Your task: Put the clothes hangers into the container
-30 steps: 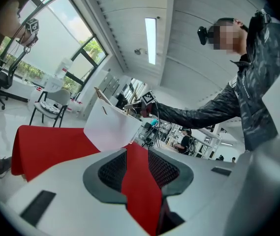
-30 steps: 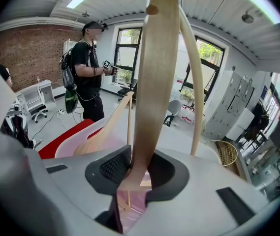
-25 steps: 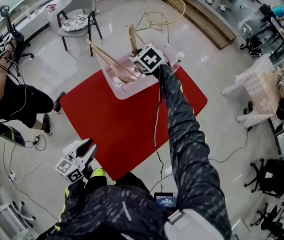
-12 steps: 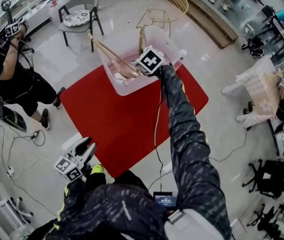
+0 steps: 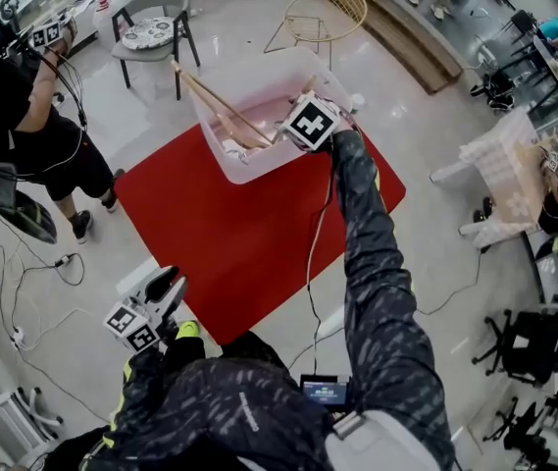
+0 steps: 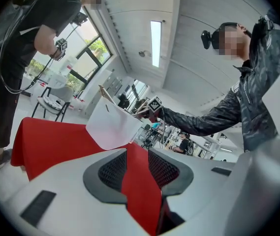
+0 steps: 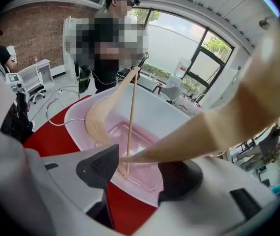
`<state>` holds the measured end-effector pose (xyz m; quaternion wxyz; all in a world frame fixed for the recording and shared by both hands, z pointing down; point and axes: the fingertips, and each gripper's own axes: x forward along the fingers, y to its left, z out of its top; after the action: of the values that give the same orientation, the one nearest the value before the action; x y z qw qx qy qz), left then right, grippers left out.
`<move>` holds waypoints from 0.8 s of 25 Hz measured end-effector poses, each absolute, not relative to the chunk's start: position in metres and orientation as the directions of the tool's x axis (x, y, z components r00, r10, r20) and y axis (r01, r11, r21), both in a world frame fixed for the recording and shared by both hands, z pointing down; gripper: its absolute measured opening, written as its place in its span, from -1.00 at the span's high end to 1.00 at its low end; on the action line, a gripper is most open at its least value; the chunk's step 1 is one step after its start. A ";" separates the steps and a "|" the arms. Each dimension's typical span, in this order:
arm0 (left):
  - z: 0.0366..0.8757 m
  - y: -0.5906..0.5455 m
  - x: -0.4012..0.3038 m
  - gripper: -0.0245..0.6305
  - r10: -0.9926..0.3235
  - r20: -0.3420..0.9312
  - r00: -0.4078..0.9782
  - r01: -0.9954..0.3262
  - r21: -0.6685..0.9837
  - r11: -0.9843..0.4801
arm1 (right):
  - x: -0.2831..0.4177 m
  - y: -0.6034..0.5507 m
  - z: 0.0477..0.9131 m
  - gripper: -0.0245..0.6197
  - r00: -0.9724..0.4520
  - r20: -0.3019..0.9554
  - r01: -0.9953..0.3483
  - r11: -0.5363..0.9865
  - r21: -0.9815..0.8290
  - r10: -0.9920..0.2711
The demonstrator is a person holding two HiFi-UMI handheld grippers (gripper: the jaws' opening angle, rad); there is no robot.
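A white tub [image 5: 249, 177] with a pink floor stands at the far edge of the red mat [image 5: 239, 234]. Wooden hangers [image 5: 222, 116] lean inside it, their ends poking over the rim. My right gripper [image 5: 288, 137] points down into the tub's right side. Its jaws have just been opening and stand wide open in the right gripper view [image 7: 140, 168]. A wooden hanger arm [image 7: 218, 127] runs loosely between them, and another hanger [image 7: 100, 117] leans against the tub's wall [image 7: 149, 107]. My left gripper [image 5: 171, 287] hangs low near the mat's front corner, open and empty [image 6: 132, 166].
A person [image 5: 24, 116] stands left of the mat with cables [image 5: 24, 292] on the floor nearby. A grey chair [image 5: 156, 27] and a gold wire chair [image 5: 318, 13] stand behind the tub. Office chairs and shelves line the right side.
My right gripper moved right and down over the tub and its jaws opened. The hanger that stood upright above the tub has sunk lower into it. The left gripper stayed put.
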<state>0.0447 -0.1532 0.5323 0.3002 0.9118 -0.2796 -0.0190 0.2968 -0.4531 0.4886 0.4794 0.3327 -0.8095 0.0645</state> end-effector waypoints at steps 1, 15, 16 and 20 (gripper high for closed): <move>0.531 -0.153 0.044 0.56 -0.519 0.131 0.844 -0.496 0.558 -0.665 | 0.302 -0.450 0.483 0.13 -0.307 0.814 -0.608 0.760 0.230 -0.492; 0.516 -0.162 0.066 0.56 -0.462 0.109 0.880 -0.441 0.548 -0.711 | 0.350 -0.385 0.470 0.13 -0.202 0.619 -0.790 0.500 0.354 -0.759; 0.514 -0.163 0.068 0.56 -0.457 0.106 0.883 -0.436 0.546 -0.715 | 0.353 -0.380 0.467 0.13 -0.195 0.605 -0.801 0.481 0.356 -0.772; 0.511 -0.165 0.073 0.56 -0.437 0.099 0.894 -0.418 0.540 -0.730 | 0.351 -0.360 0.468 0.14 -0.218 0.595 -0.833 0.465 0.299 -0.774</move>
<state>0.0734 -0.1648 0.5105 0.2863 0.9300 -0.2298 -0.0174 0.3508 -0.3605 0.4684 0.3540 0.5156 -0.7791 0.0422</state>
